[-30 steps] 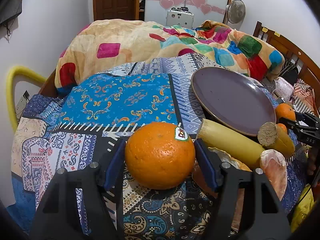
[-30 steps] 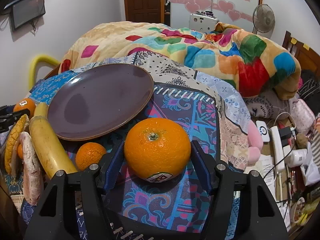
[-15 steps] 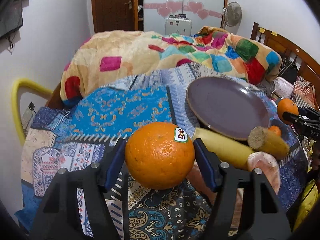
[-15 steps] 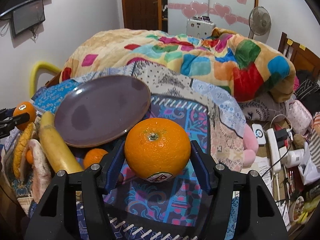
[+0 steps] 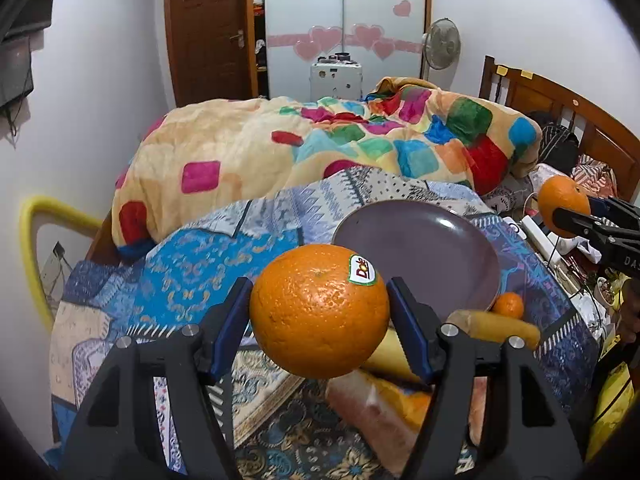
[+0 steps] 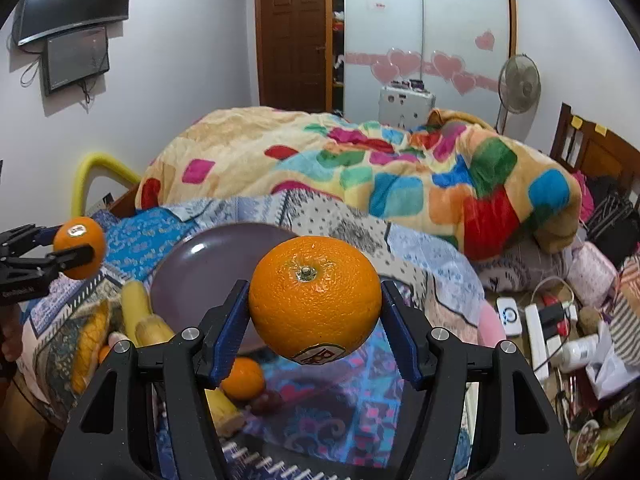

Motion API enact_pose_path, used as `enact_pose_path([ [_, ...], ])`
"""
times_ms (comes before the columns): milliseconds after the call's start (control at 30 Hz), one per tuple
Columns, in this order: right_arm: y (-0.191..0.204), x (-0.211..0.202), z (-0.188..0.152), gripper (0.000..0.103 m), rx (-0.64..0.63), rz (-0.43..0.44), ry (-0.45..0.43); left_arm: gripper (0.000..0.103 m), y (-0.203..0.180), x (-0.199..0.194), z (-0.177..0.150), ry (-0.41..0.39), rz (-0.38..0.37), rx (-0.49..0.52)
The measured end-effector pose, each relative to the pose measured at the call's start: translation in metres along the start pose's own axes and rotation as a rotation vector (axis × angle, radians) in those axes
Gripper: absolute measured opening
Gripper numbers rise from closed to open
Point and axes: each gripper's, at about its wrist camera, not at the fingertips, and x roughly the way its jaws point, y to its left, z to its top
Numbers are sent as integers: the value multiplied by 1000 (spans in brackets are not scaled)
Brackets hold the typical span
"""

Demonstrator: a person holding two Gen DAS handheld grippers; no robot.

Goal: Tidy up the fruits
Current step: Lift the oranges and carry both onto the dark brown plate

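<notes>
My left gripper (image 5: 320, 320) is shut on a large orange with a Dole sticker (image 5: 320, 310) and holds it in the air above the patterned cloth. My right gripper (image 6: 314, 316) is shut on a second large orange (image 6: 315, 300), also lifted. Each gripper shows in the other's view, the right one (image 5: 576, 216) at the far right and the left one (image 6: 72, 252) at the far left. A purple plate (image 5: 420, 252) lies on the cloth between them; it also shows in the right wrist view (image 6: 200, 268). A small orange (image 5: 509, 305) and a banana (image 5: 496, 330) lie by the plate's near rim.
Corn (image 6: 90, 340) and a wrapped pink item (image 5: 372, 408) lie beside the banana. A bunched colourful blanket (image 5: 320, 148) covers the bed behind. Cables, a power strip (image 6: 540, 332) and clutter fill the floor at the right. A wooden headboard (image 5: 560, 116) stands far right.
Both grippers have risen with their oranges, so the plate and fruit on the cloth now sit lower and farther below.
</notes>
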Motion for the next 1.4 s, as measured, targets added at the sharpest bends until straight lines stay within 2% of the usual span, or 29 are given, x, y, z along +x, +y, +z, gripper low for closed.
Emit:
enact_pose_path([
  [267,10,17,13,61,-17,28,-16,68,-19,14,21,-11,-28,33],
  [567,12,53,19,61,-6,54,35,68,-28,46,38,27,-50,39],
  [833,18,83,20,61,-36,49,80,68,-34,83,48,82,-55,59],
  [1133,24,119,16,61,-88,44,164,68,-30,123,54,201,-72,50],
  [1400,26,133,14,61,-116,47,197,68,-40,133,59,205,-85,71],
])
